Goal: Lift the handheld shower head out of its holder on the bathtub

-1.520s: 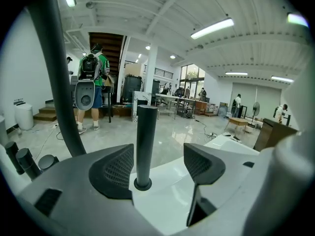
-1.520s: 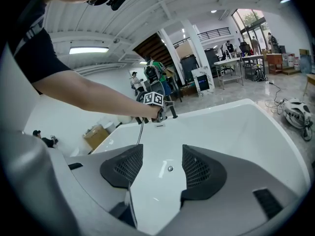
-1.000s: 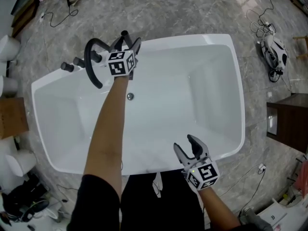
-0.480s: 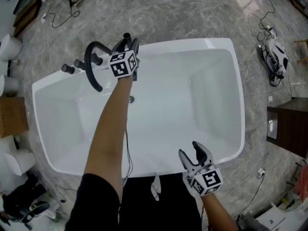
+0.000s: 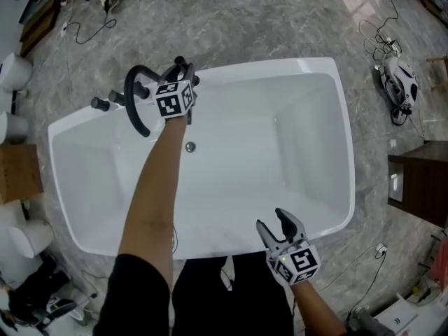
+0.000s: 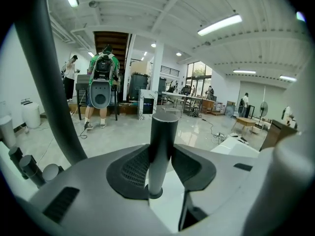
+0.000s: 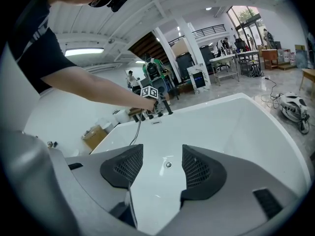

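The handheld shower head [image 5: 180,61] is a dark upright cylinder standing in its holder on the far rim of the white bathtub [image 5: 336,117]. My left gripper [image 5: 183,73] reaches across the tub to it. In the left gripper view the shower head [image 6: 162,141] stands between the left gripper's [image 6: 161,167] jaws, which are closing, and both pads touch its sides. My right gripper [image 5: 273,222] hovers open over the tub's near rim. In the right gripper view the right gripper [image 7: 157,166] has nothing between its pads.
A curved black faucet spout [image 5: 133,96] and black knobs [image 5: 98,103] stand just left of the shower head. The drain [image 5: 190,146] is in the tub floor. A cardboard box [image 5: 17,170], a dark cabinet [image 5: 420,180] and floor cables [image 5: 381,19] surround the tub.
The left gripper's jaws have closed in around the shower head handle, shifting slightly left. The right gripper has hardly moved.
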`<state>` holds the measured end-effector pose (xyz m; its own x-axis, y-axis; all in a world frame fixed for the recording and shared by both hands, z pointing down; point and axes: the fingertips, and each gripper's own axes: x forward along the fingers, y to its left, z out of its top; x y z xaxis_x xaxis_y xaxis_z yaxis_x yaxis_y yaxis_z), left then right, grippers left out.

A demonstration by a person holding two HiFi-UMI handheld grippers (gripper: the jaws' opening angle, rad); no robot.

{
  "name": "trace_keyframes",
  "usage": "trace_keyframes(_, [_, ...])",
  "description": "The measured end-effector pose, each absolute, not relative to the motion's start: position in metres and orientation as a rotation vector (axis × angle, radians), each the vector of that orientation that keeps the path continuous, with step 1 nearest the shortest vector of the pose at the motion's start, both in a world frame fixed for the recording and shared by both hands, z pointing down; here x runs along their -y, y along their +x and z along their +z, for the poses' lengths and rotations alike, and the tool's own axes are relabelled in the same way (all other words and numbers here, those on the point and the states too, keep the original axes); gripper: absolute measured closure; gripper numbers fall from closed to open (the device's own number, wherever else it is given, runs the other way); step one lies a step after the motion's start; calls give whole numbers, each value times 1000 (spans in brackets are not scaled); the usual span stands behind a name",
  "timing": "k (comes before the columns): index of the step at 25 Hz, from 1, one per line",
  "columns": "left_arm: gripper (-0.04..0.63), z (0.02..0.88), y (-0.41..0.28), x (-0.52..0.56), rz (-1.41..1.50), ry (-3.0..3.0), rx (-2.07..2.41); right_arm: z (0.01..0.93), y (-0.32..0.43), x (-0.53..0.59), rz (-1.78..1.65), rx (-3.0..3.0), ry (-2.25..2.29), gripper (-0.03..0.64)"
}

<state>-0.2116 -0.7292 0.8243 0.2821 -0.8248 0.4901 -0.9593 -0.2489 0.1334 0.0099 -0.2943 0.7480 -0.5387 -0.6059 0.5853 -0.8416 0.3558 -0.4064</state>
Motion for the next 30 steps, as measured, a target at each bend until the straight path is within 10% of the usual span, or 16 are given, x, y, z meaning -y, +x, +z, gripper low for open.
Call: trace_keyframes(30, [468, 580, -226, 651, 329, 2182, 1708, 617, -19, 369, 831, 2482, 1266, 393])
